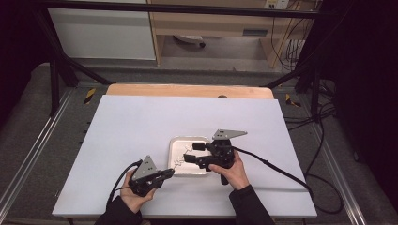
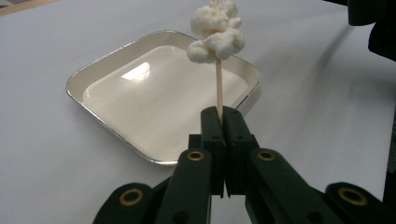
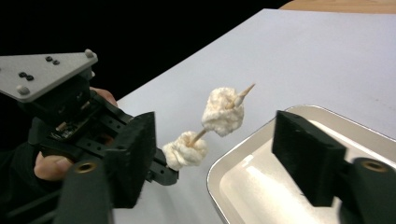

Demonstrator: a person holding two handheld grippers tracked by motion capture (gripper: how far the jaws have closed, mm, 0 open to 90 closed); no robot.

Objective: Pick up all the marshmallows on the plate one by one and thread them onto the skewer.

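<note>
Left gripper view: your left gripper (image 2: 223, 114) is clamped tight on the bottom end of the wooden skewer (image 2: 218, 88), jaws pressed together around it at lower centre of the frame. Skewer rises straight up from there, with two white puffy pieces (image 2: 217, 32) threaded on it at the top centre (bunched against each other in this view). Behind it, centre-left, sits the shallow metal tray (image 2: 93, 74) on the white table (image 2: 46, 42).

Right gripper view: your right gripper (image 3: 215, 144) has its jaws wide apart, nothing between the pads. One pad is at lower left, the other at lower right over the tray (image 3: 224, 172). Skewer (image 3: 243, 95) runs diagonally mid-frame, pointed tip up-right, one piece (image 3: 224, 112) near the tip, the other (image 3: 187, 151) lower down by the left gripper's jaws.

High view: both grippers sit lower centre, left gripper (image 1: 170, 173) left of the tray (image 1: 174, 143), right gripper (image 1: 190, 152) over it.
</note>
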